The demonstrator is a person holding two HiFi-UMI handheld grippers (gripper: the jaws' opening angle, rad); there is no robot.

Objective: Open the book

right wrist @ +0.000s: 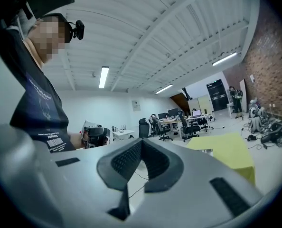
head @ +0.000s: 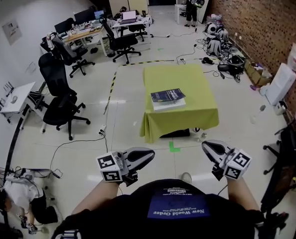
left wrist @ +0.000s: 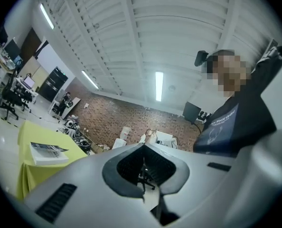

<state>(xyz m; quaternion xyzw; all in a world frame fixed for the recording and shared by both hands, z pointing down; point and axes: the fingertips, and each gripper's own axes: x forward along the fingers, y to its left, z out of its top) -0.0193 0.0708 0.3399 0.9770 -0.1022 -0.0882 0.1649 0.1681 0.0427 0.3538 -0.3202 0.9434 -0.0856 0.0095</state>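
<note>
Green-clothed table [head: 178,78]: holds closed book [head: 168,99]
Black chairs [head: 58,103]: off its left
My left gripper [head: 151,154], right gripper [head: 206,145]: jaws pressed together, empty

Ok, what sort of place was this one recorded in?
Probably an open-plan office or lab workspace: black swivel office chairs beside desks with monitors, a long red brick wall, and a table under a yellow-green cloth.

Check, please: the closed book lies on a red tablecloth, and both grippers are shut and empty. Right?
The head view shows a yellow-green tablecloth, not red. The closed book lies on it; the left gripper and the right gripper are shut and empty.
</note>
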